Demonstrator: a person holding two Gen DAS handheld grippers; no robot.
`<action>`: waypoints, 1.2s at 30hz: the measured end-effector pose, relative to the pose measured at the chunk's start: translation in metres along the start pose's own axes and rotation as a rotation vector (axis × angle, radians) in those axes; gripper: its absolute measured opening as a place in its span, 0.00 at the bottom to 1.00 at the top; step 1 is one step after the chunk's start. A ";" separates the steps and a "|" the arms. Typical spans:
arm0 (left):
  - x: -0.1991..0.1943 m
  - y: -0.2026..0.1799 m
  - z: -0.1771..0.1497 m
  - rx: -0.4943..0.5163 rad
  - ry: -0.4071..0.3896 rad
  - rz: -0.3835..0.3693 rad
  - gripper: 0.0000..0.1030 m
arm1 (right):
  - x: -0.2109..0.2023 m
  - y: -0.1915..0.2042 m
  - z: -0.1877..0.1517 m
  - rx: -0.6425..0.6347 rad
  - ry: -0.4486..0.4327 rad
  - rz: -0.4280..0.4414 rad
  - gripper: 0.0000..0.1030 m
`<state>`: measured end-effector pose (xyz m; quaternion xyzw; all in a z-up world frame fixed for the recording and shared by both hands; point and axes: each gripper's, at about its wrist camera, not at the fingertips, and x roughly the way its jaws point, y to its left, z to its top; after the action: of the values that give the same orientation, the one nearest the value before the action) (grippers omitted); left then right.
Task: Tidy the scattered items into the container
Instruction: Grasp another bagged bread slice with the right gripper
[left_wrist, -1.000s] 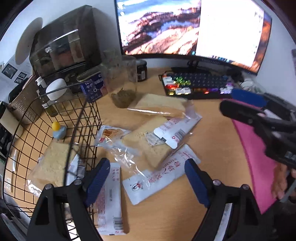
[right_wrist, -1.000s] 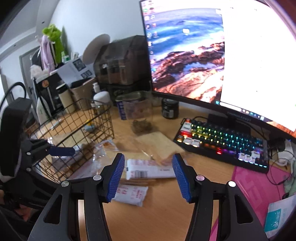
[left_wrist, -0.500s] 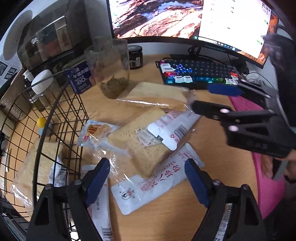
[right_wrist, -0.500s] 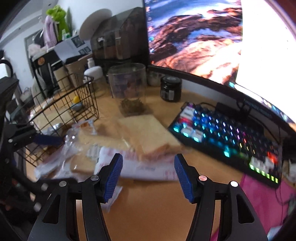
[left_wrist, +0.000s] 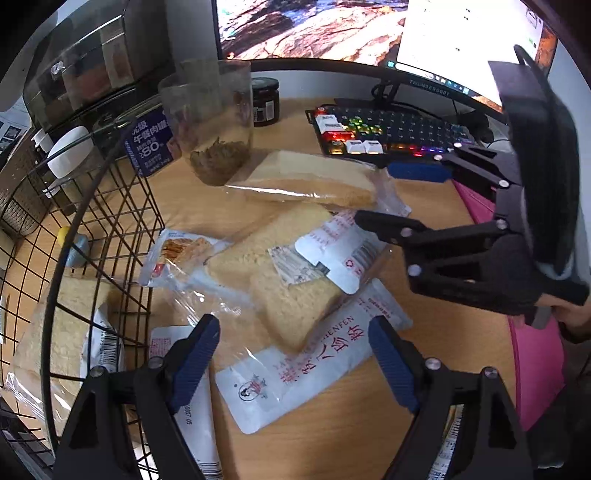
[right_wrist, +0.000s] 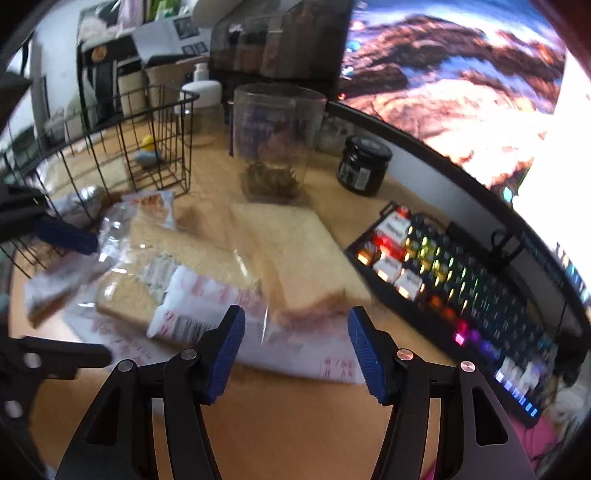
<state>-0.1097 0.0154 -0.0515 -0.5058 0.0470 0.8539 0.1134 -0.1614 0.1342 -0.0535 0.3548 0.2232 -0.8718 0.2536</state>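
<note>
Wrapped bread slices lie on the wooden desk: one pack (left_wrist: 295, 284) in the middle and another (left_wrist: 306, 181) (right_wrist: 295, 251) behind it. A white sachet with red print (left_wrist: 306, 369) lies between the fingers of my left gripper (left_wrist: 293, 365), which is open just above it. A second sachet (left_wrist: 195, 417) and a small snack packet (left_wrist: 177, 254) lie beside the black wire basket (left_wrist: 110, 221) (right_wrist: 122, 110), which holds a bread pack (left_wrist: 62, 332). My right gripper (right_wrist: 297, 350) (left_wrist: 391, 197) is open, hovering at the near edge of the far bread pack, with nothing gripped.
Behind the packs stand a clear jar (left_wrist: 218, 129) with dried leaves and a small dark jar (left_wrist: 264, 99). A lit keyboard (left_wrist: 388, 133) and a monitor (left_wrist: 314, 29) fill the back right. A pink mat (left_wrist: 535, 369) lies at right. A small yellow-topped toy (left_wrist: 74, 243) sits in the basket.
My right gripper has come down and rolled, closing in on the far bread pack. My left gripper has sunk slightly over the printed sachet.
</note>
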 end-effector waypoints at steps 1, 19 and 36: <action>0.000 0.001 0.000 -0.003 0.001 -0.001 0.82 | 0.003 0.001 0.002 -0.011 -0.005 -0.010 0.57; -0.014 -0.002 -0.004 0.021 -0.012 0.017 0.82 | -0.031 0.002 -0.032 0.130 0.078 0.135 0.19; -0.018 -0.064 -0.003 0.172 0.033 -0.117 0.82 | -0.128 0.016 -0.104 0.068 0.119 0.260 0.54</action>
<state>-0.0834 0.0746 -0.0352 -0.5103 0.0923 0.8301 0.2051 -0.0205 0.2175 -0.0306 0.4399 0.1604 -0.8161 0.3388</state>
